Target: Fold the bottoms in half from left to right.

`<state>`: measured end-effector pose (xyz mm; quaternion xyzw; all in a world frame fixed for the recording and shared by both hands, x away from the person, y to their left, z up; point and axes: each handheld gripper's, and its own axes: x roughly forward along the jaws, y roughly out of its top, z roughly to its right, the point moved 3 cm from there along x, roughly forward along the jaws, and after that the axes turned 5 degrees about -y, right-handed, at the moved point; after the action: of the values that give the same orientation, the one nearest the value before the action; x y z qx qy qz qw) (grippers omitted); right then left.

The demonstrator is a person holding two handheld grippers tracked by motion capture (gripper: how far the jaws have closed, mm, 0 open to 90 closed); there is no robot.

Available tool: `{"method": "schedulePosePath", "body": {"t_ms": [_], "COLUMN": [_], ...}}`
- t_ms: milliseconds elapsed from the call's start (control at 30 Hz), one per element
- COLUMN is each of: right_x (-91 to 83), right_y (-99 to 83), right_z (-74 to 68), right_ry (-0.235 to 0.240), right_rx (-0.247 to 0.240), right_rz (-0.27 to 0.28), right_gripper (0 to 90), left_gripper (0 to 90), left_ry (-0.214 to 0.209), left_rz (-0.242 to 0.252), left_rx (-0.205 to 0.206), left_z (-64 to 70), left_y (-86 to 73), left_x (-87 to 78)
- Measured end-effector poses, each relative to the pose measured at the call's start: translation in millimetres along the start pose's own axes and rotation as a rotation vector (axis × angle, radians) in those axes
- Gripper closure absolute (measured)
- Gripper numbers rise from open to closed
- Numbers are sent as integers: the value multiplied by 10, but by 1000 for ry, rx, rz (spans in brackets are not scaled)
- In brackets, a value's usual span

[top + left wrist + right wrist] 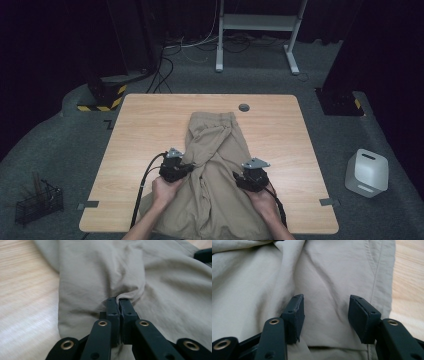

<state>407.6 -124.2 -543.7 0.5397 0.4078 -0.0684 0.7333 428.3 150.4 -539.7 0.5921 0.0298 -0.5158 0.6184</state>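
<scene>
Trousers [215,170], khaki and rumpled, lie down the middle of the wooden table [145,135], near end draped over the person's edge. Left gripper [119,301] has its jaws pinched together on a fold of the cloth at the garment's left side; right gripper [325,307] rests on the right side, jaws wide apart, gripping nothing. Small grey disc [244,107] sits beyond the trousers near the far edge.
</scene>
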Motion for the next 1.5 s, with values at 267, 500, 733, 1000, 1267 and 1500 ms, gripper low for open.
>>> {"method": "schedulePosePath", "body": {"t_ms": [267, 500, 733, 1000, 1267, 1500], "right_x": [269, 291, 291, 262, -121, -261], "right_y": [245, 267, 267, 261, 226, -44], "right_z": [-25, -33, -31, -12, 58, 61], "right_ry": [-32, -33, -31, -21, -11, -2], "right_rx": [24, 27, 26, 37, 26, 10], "right_rz": [0, -2, -3, -12, 39, 7], "right_gripper": [465, 464, 460, 441, 435, 436], "left_gripper": [879, 879, 875, 535, 355, 335], "left_ry": [42, -114, -134, -61, -67, 20], "left_rz": [21, 106, -11, 26, 121, 61], "left_rx": [-31, 66, 96, 156, 136, 58], "left_z": [-217, 321, 586, 560, 351, 70], "left_y": [322, 575, 621, 590, 364, -220], "left_x": [-54, -204, 348, 104, -541, -588]}}
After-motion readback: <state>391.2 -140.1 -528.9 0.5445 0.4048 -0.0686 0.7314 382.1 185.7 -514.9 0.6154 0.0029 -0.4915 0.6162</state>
